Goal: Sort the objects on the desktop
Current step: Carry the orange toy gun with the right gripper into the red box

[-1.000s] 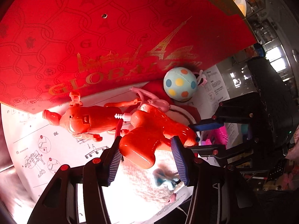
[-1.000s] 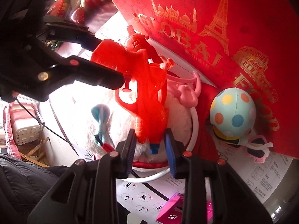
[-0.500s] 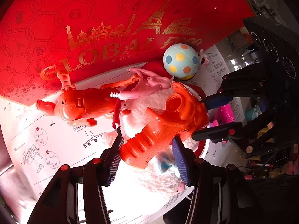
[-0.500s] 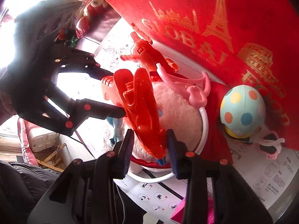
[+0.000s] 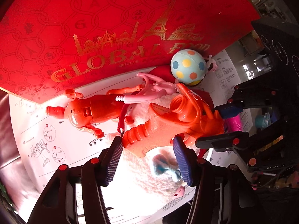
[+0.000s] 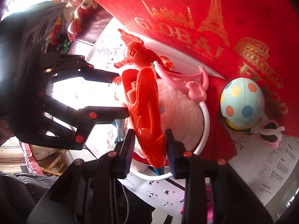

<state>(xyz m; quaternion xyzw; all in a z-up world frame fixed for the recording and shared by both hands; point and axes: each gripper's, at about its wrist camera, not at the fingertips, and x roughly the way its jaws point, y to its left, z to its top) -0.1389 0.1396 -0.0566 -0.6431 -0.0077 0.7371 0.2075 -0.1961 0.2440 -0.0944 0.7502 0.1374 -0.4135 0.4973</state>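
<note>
Left wrist view: the orange water gun (image 5: 168, 127) lies across the middle of the frame, its long axis running left to right, square across the line of the left gripper (image 5: 147, 149). The grip end sits between the left jaws, which stand fairly wide; whether either pad touches it cannot be told. The far end, at right centre, is clamped by the right gripper (image 5: 216, 125). Behind it: one orange toy figure (image 5: 89, 112), one spotted ball (image 5: 188, 67), one pink slingshot-like toy (image 5: 149, 91), one red box (image 5: 112, 28).

Right wrist view: the water gun (image 6: 147, 115) runs from lower centre up the frame, along the right gripper (image 6: 149, 149), whose jaws are narrowed on its tail. The left gripper (image 6: 119, 93) reaches in from the left of the frame, jaws apart around the upper body. Both hold one gun, above a white plush toy (image 6: 179, 108) on the paper-covered surface (image 6: 261, 168). One pair of pink sunglasses (image 6: 269, 134) lies lower right.
</note>
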